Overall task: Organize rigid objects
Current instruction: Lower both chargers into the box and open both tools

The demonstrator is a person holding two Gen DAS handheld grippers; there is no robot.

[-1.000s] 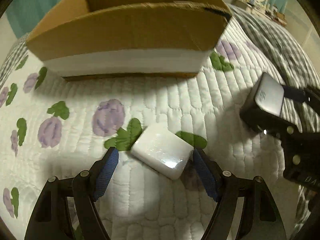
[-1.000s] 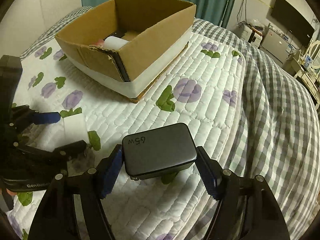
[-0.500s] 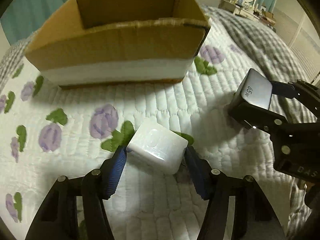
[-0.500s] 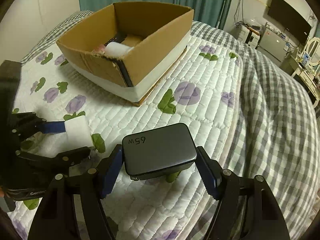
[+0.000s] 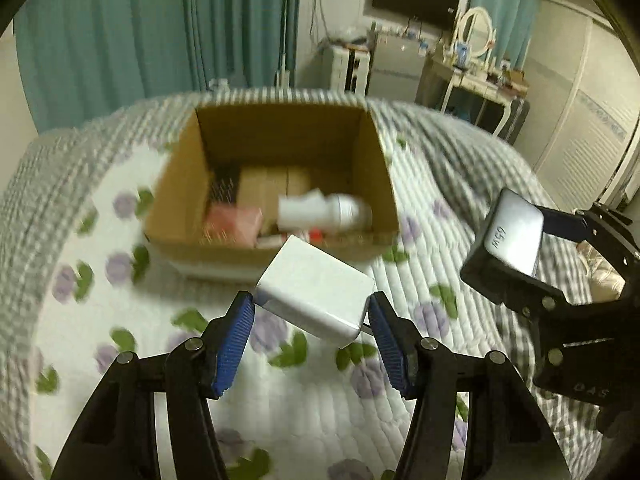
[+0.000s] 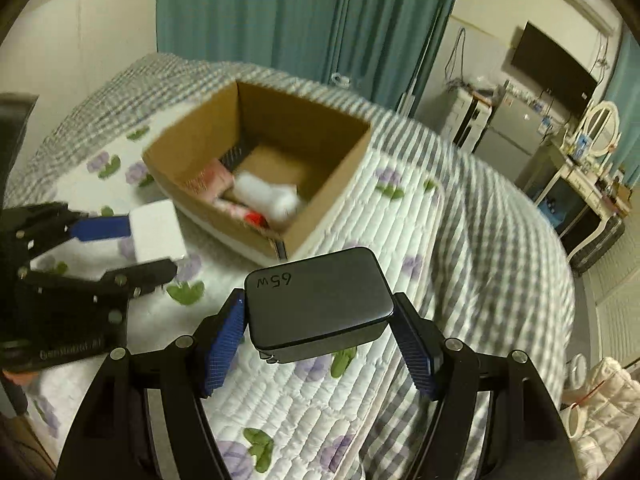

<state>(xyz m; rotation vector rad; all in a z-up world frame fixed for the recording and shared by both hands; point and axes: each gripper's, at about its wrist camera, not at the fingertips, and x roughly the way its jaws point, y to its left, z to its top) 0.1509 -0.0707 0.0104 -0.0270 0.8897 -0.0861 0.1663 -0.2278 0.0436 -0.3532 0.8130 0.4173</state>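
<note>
My left gripper (image 5: 311, 312) is shut on a white charger block (image 5: 316, 290) and holds it in the air above the quilt, in front of the open cardboard box (image 5: 372, 152). My right gripper (image 6: 320, 312) is shut on a dark grey charger marked 65W (image 6: 316, 296), also lifted; it shows at the right of the left wrist view (image 5: 510, 240). The box (image 6: 344, 160) holds a white bottle (image 5: 332, 210), a pink packet (image 5: 234, 222) and other small items. The left gripper and white block (image 6: 156, 232) show at the left of the right wrist view.
The bed has a white quilt with purple flowers (image 5: 120, 268) over a grey checked blanket (image 6: 500, 220). Teal curtains, a dresser with a mirror (image 5: 476, 40) and a wall TV stand beyond the bed.
My left gripper closed on the white block and lifted it off the quilt. Both grippers have risen, so the inside of the box now shows.
</note>
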